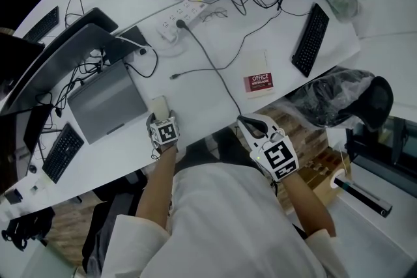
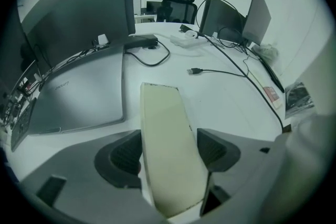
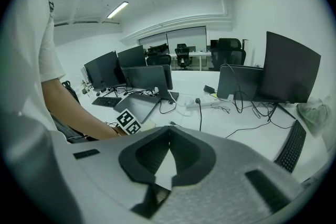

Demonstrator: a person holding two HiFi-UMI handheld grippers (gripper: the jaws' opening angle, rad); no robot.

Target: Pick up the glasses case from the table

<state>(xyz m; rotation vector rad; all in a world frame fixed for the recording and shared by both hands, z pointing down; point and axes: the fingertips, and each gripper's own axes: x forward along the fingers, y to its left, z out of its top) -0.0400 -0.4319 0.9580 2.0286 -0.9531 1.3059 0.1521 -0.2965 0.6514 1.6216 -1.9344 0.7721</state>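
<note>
Between jaws of left gripper [image 2: 169, 153], clamped: glasses case [image 2: 164, 123] — grasp seemingly made, lift off table [image 2: 226, 99] next; right gripper [image 3: 168, 157] pressed closed, empty.

Glasses case [image 1: 159, 105]: mostly under your left hand-held gripper [image 1: 161, 117] from overhead.
Case's near end: hidden by that gripper's body.
Booklet [image 1: 258, 83]: smaller print unreadable.

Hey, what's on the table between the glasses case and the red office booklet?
In the head view, a dark cable crosses the table between glasses case and booklet.
</note>
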